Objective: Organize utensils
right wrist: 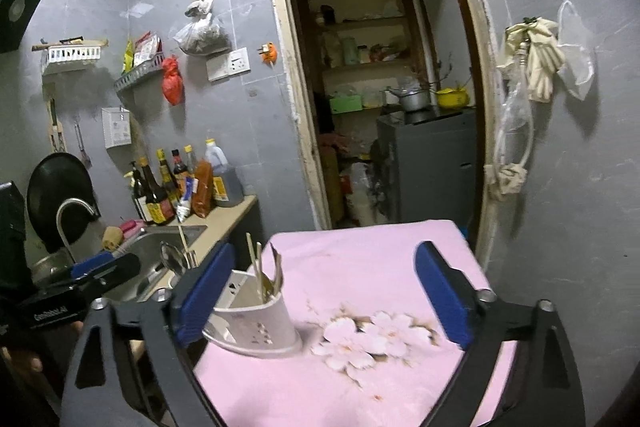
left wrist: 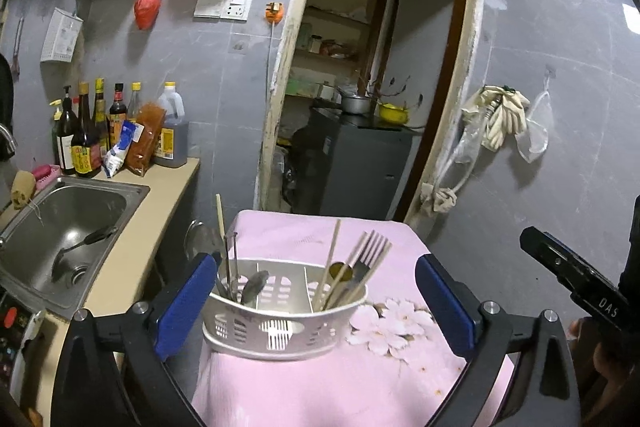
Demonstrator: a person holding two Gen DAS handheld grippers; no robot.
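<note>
The white utensil caddy (left wrist: pixel 280 311) stands on the pink flowered cloth (left wrist: pixel 320 387) that covers the small counter in front of the doorway, near the cloth's left edge. Its left compartment holds a spoon (left wrist: pixel 254 287), some metal chopsticks and one tall pale chopstick (left wrist: pixel 219 223). Its right compartment holds a fork (left wrist: pixel 370 251) and more wooden chopsticks (left wrist: pixel 334 255), all standing upright and leaning a little.

Both claws are spread wide with nothing between their blue pads. The left claw (left wrist: pixel 316 301) frames the caddy without touching it. The right claw (right wrist: pixel 320 301) sits further right, over the bare cloth, with the caddy (right wrist: pixel 256 323) just inside its left pad.

To my eye the sorting looks close to finished, since no loose utensil lies on the cloth. A ladle (left wrist: pixel 80 247) lies in the sink (left wrist: pixel 132 195) to the left, though I cannot tell whether it belongs to the job.

If more is to be fetched, the careful way is to keep both claws clear of the handles sticking up, as a knock could tip the light caddy. Anything added should go down handle-up into the compartment holding its own kind. It should be lowered until it rests on the bottom before the claw lets go.
</note>
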